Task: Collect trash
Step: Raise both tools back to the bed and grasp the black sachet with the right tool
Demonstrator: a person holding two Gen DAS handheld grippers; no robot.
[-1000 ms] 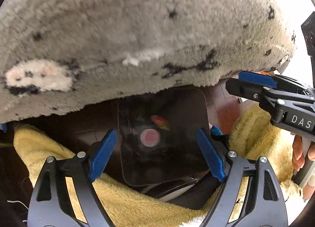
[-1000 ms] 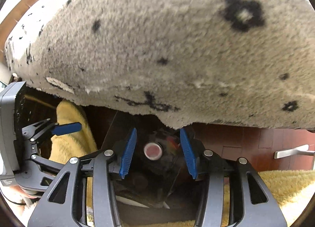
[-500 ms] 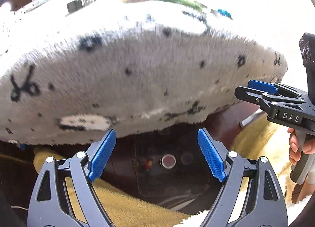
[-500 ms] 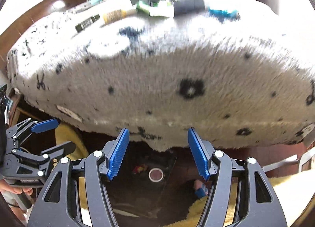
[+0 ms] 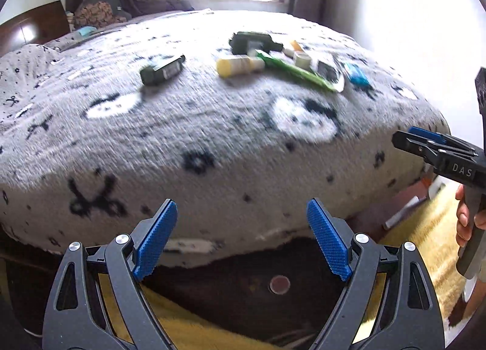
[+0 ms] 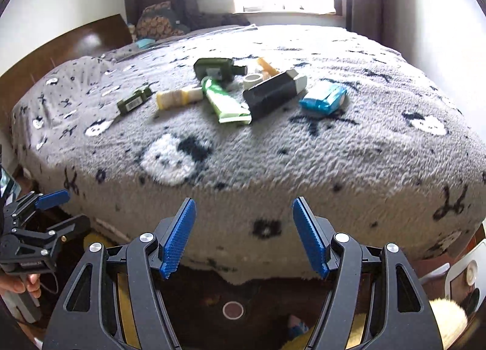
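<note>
Plush grey fleece, the blanket (image 6: 303,161) on the bed, carries our trash in a loose heap well beyond both tongs. Our right tongs (image 6: 243,236) have just been opening and stand apart with nothing between the blue pads; our left tongs (image 5: 241,239) gape wider, likewise empty. Nearest to the right tongs lie the green tube (image 6: 226,101), the black carton (image 6: 273,93) leaning across it, and the blue packet (image 6: 323,97) just beside. We judge all three light. The tube looks soft and slick, so we would pinch it across its flat crimped end. The carton seems stiff but crushable, best taken across its narrow sides. The yellow bottle (image 6: 177,97) and the dark green bottle (image 6: 135,101) lie on their sides and may roll on the pile, so we would close across their middles.
</note>
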